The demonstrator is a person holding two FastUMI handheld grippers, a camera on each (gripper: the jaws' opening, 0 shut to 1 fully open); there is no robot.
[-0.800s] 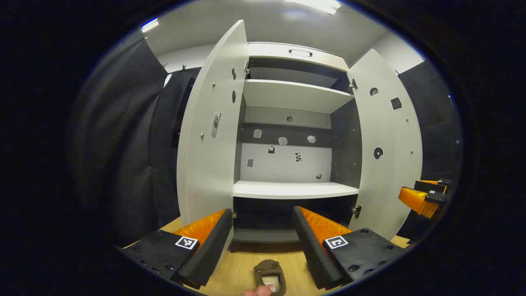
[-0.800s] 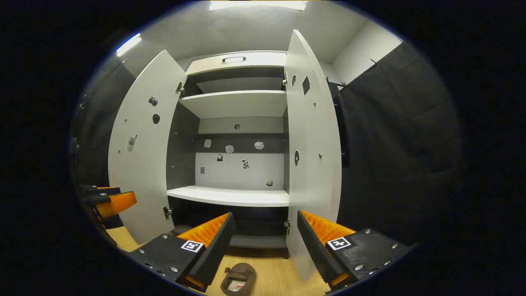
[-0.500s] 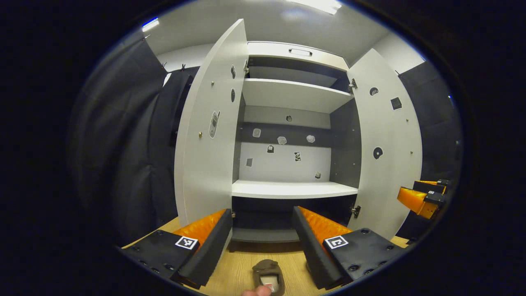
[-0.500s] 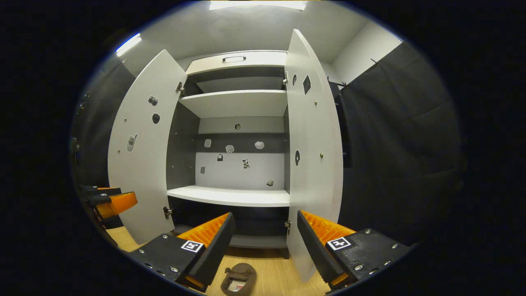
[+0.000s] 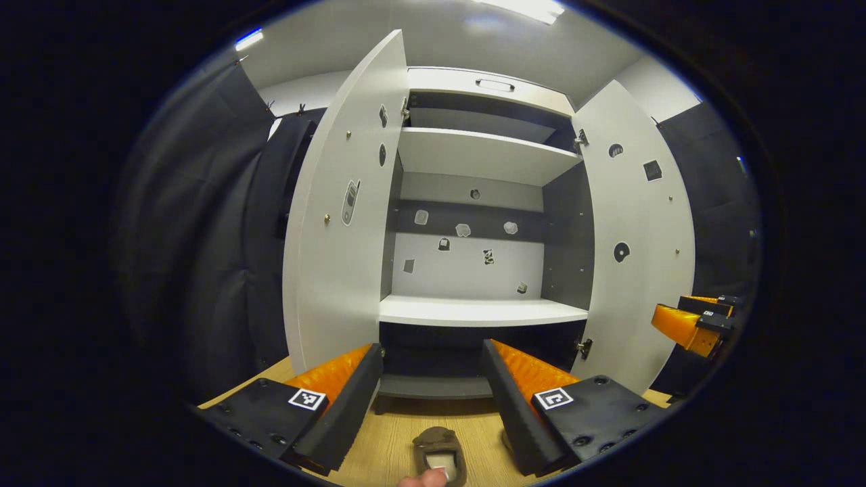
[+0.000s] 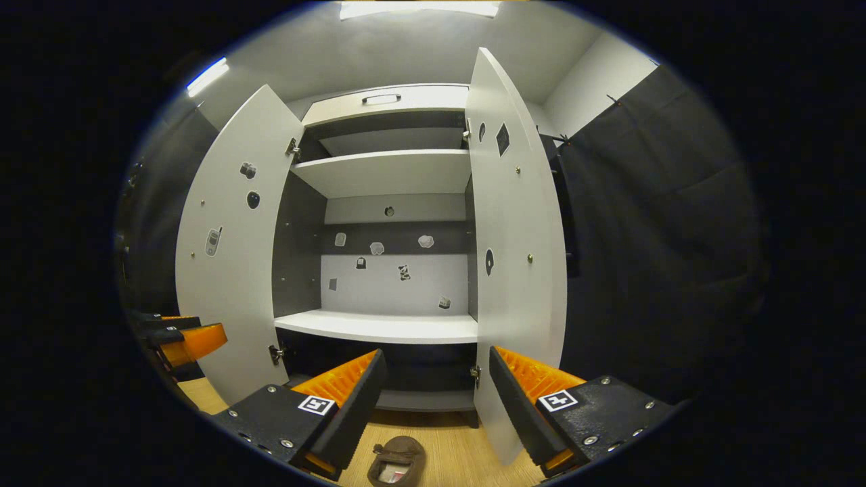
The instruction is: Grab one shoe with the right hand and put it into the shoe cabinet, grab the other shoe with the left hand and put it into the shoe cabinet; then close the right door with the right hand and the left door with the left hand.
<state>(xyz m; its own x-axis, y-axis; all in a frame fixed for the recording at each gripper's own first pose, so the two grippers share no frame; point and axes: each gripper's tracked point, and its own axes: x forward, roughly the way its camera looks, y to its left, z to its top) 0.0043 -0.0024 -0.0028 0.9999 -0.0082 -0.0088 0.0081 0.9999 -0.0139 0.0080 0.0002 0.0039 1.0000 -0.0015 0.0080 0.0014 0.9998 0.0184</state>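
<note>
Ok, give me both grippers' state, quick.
Left gripper: open, holding nothing, above a shoe.
Right gripper: open, holding nothing, above a shoe.

Booth hung with black cloth (image 5: 223, 223) on the left side in the left gripper view; more black cloth (image 6: 649, 223) on the right side in the right gripper view, folds visible. Behind and above the cloth, plain pale wall (image 6: 588, 84). Grey-white ceiling (image 6: 406, 47) with a long light panel (image 6: 419, 8) at top centre and a second strip light (image 6: 206, 76) off to the upper left, both lit. Floor (image 6: 460, 453) of light wood-grain boards. Small clips (image 5: 301, 109) hold the cloth's top edge
</note>
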